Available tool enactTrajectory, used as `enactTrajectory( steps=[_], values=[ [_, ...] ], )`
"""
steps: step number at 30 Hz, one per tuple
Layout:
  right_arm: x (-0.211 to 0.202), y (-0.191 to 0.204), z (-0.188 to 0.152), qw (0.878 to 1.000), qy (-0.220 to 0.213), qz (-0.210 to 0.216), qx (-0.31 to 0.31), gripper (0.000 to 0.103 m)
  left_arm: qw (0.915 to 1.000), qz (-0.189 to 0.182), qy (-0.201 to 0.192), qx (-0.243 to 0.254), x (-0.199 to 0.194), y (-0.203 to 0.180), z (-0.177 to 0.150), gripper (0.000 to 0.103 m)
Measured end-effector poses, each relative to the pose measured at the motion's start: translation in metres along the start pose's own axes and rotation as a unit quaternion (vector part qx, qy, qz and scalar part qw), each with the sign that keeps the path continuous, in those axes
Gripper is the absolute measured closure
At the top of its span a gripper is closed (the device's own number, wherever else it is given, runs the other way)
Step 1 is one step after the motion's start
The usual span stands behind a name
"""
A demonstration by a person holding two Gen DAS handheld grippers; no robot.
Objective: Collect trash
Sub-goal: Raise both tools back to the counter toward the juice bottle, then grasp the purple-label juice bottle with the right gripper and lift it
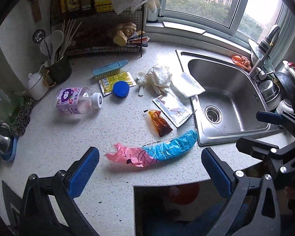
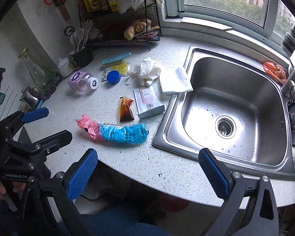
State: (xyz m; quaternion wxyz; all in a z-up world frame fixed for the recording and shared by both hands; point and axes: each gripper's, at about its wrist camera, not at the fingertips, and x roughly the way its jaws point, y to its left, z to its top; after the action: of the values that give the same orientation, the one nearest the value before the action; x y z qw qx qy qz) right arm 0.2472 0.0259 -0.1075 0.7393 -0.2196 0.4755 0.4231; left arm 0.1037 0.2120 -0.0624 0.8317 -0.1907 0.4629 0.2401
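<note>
A pink and blue plastic bag (image 1: 153,152) (image 2: 116,131) lies on the speckled counter near its front edge. Behind it lie a brown sauce packet (image 1: 160,123) (image 2: 125,110), a white pouch (image 1: 173,107) (image 2: 148,102), crumpled white gloves (image 1: 157,76) (image 2: 147,70), a yellow packet (image 1: 116,80), a blue lid (image 1: 121,88) (image 2: 113,77) and a tipped plastic bottle (image 1: 76,100) (image 2: 82,81). My left gripper (image 1: 150,174) is open and empty just in front of the bag. My right gripper (image 2: 148,173) is open and empty over the counter's front edge.
A steel sink (image 1: 232,98) (image 2: 232,108) takes up the right side, with a white cloth (image 1: 188,84) on its rim. A wire rack (image 1: 100,31), a utensil cup (image 1: 59,68) and a blue brush (image 1: 110,68) stand at the back. A red bin (image 1: 183,193) shows below the counter.
</note>
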Motion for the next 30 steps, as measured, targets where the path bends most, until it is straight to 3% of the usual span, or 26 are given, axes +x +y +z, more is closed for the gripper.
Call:
enactTrajectory(
  steps=[12, 20, 30],
  values=[
    [0.081, 0.083, 0.114, 0.989, 0.039, 0.072, -0.124, 0.001, 0.9929, 0.058, 0.007, -0.104, 0.009, 0.121, 0.033, 0.000],
    [0.131, 0.140, 0.146, 0.972, 0.074, 0.097, -0.201, 0.001, 0.9815, 0.092, 0.018, -0.167, 0.020, 0.191, 0.036, 0.000],
    [0.198, 0.198, 0.177, 0.945, 0.118, 0.118, -0.280, 0.001, 0.9684, 0.128, 0.059, -0.206, 0.044, 0.241, 0.024, 0.000]
  ],
)
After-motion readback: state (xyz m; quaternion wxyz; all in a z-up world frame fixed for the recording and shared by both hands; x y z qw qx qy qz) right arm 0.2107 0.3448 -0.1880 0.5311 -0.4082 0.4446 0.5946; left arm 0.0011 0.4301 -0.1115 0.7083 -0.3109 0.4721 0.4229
